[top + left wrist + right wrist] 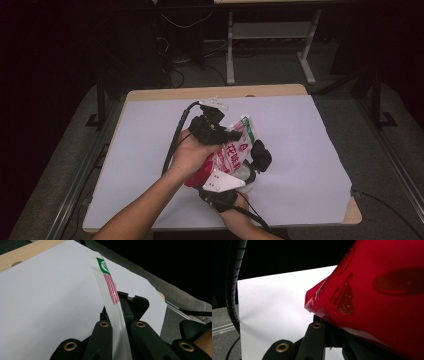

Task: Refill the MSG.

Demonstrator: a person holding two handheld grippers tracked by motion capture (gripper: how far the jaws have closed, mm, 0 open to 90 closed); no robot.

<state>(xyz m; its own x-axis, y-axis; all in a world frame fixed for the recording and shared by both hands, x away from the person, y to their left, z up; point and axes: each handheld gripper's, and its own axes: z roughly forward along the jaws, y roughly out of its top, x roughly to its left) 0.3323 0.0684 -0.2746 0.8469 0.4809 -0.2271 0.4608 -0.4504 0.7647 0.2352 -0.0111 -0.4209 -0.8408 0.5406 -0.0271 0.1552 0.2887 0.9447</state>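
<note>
- At the near edge of the table [150,210], the person's right forearm comes in and holds the right claw [227,186], which bears a grey three-cornered plate on top.
- The right claw is clamped on the near, red end of the snack bag [235,150]; in the right gripper view the red film [374,290] lies across and over the black jaws, pressed between them.
- Just left of it, the left hand [187,155] reaches in from the near left and wraps the body of the left claw [225,134], its cable looping up and back toward the near left.
- The left claw is closed on the far, pale edge of the same bag; in the left gripper view the thin sealed strip with a green mark and red stripes [110,290] stands up between the two jaws, pinched tight.
- The bag is held off the table between the two claws, at the middle of the white sheet [300,150], its red end near and its white-and-green end far and right.
- Beyond the sheet, the bare wooden far edge of the table shows.
- Farther still, the floor carries a grey metal frame [270,35] and loose cables.
</note>
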